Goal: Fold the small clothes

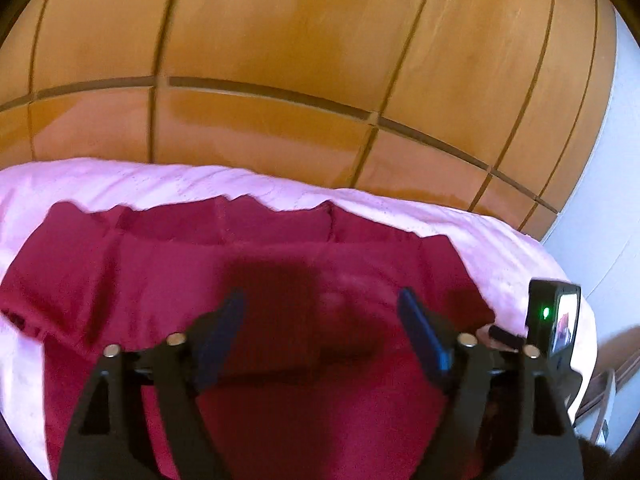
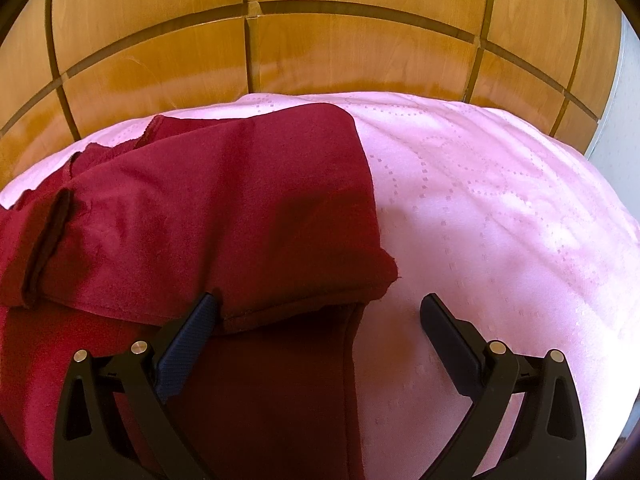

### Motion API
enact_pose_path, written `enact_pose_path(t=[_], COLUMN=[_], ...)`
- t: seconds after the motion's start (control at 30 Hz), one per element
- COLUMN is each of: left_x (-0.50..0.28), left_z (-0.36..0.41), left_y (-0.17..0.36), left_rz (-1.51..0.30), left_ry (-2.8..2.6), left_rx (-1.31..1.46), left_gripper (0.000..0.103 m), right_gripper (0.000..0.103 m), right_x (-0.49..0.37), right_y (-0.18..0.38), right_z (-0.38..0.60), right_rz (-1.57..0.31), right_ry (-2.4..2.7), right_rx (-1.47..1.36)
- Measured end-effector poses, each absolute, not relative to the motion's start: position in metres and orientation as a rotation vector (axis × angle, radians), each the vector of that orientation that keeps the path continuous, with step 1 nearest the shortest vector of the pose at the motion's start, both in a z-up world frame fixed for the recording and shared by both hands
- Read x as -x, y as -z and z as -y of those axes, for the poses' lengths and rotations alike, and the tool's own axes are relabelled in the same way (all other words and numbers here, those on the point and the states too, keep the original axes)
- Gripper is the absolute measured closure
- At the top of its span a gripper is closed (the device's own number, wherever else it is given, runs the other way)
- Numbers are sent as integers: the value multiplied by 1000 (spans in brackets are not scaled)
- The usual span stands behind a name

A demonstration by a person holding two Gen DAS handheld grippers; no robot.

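Observation:
A dark red garment [image 1: 256, 280] lies spread on a pink bedspread [image 1: 120, 184]. My left gripper [image 1: 320, 312] is open and empty, hovering over the garment's middle. In the right wrist view the same red garment [image 2: 224, 208] has a part folded over, with a hemmed edge near my fingers. My right gripper [image 2: 320, 312] is open and empty; its left finger [image 2: 192, 332] sits by that folded hem, and its right finger [image 2: 448, 340] is over the bare pink bedspread [image 2: 500, 208].
A wooden panelled wardrobe [image 1: 300, 60] stands behind the bed, also in the right wrist view [image 2: 320, 52]. A white wall [image 1: 608, 200] is at the right. The other gripper's camera unit [image 1: 554, 320] shows at the right edge of the left wrist view.

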State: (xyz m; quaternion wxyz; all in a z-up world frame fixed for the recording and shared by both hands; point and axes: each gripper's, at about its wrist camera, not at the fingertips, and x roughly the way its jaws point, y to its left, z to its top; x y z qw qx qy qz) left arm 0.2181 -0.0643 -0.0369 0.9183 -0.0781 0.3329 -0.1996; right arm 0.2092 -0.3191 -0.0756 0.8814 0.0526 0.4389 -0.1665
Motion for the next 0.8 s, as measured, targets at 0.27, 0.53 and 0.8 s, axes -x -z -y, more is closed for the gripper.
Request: enact_pose_path(t=[0.27, 0.53, 0.8], left_x=[-187, -211, -235], left_z=[-47, -107, -107], left_y=[68, 105, 113], left_rz=[-703, -850, -785], left_ry=[-3, -246, -158], left_rx=[279, 359, 434], left_gripper=[15, 17, 17], right_gripper=[3, 3, 39], right_x=[-208, -184, -202], right_y=[75, 37, 20], right_z=[317, 289, 251], right_rz=[-904, -701, -771], right_ry=[353, 365, -35], right_rx=[-98, 15, -224])
